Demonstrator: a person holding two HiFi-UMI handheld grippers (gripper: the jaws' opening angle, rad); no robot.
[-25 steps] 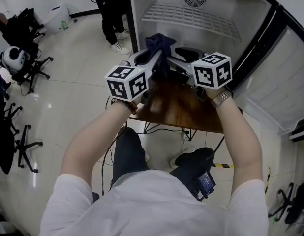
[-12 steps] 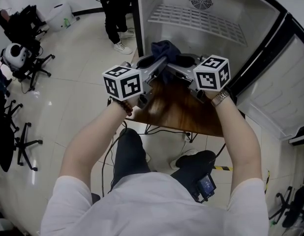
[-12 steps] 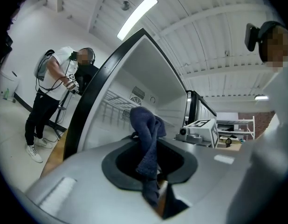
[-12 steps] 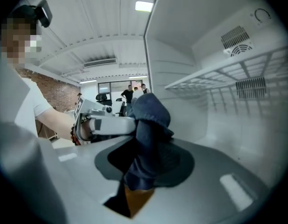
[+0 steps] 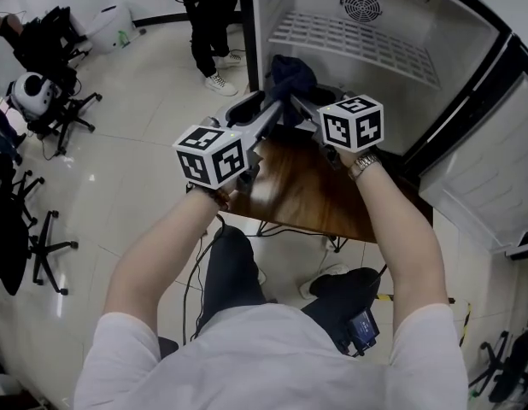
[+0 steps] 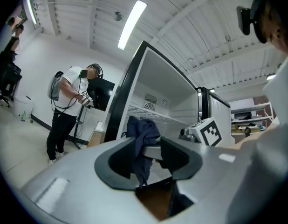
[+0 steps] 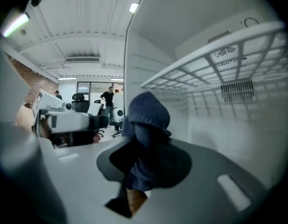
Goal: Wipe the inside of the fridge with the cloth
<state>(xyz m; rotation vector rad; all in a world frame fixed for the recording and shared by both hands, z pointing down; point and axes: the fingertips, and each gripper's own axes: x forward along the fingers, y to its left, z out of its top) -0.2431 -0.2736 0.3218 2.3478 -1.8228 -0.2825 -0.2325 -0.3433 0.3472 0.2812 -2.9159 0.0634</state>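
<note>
Over the last second both grippers have moved closer to the open fridge (image 5: 272,11), bringing the cloth (image 5: 291,75) with them. The left gripper (image 6: 148,155) has just been opening. Its jaws now stand apart with the dark blue cloth hanging loosely between them, and I cannot tell whether the cloth still brushes one pad. The right gripper (image 7: 144,167) has just been closing, and its jaws now pinch the cloth, which bunches up above them in a rounded fold and droops below.

The two grippers meet tip to tip just in front of the fridge's mouth, so the cloth sits at the threshold and is not yet inside. A white wire shelf (image 5: 358,45) spans the fridge's interior, with a round fan vent (image 5: 364,7) on the back wall above it. The fridge's door (image 5: 495,169) is swung open to the right. A brown wooden table (image 5: 307,190) stands directly in front of the fridge, beneath both forearms. A person in dark trousers (image 5: 208,24) stands on the floor to the left of the fridge.
</note>
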